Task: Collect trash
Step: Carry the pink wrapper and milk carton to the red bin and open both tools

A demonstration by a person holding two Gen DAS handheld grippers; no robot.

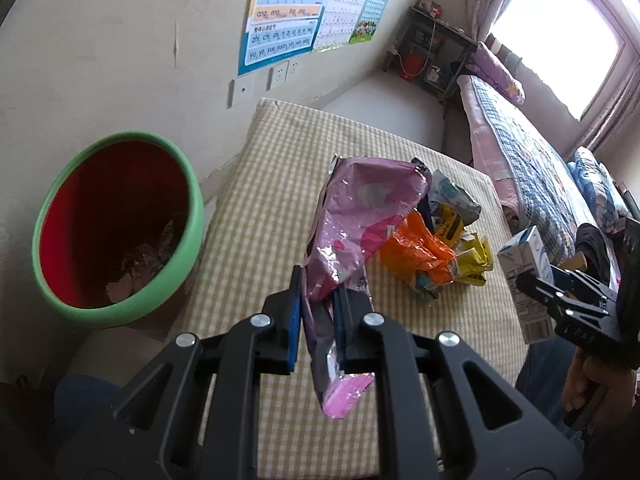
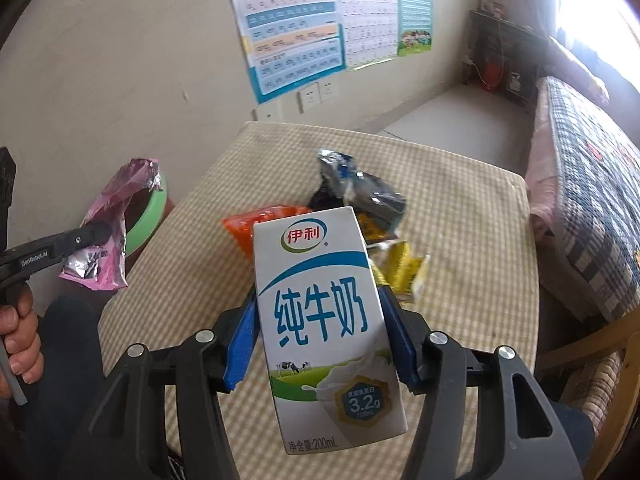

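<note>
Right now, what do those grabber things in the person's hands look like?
Each tool is a black frame of struts with round silver bolts. The left tool and the right tool both have flat blue pads inside their fingers. White lettering reading GenRobot.AI runs along the left one's side. No cables show.

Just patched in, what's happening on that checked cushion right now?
A person is clearing trash with a pair of tongs in each hand. The left tongs are shut on a crumpled pink foil wrapper, held up near the green-rimmed red bin, which already has some scraps in it. The right tongs grip a white milk carton with blue lettering. An orange packet, yellow wrappers and a dark foil bag lie on the beige checked cushion.
</note>
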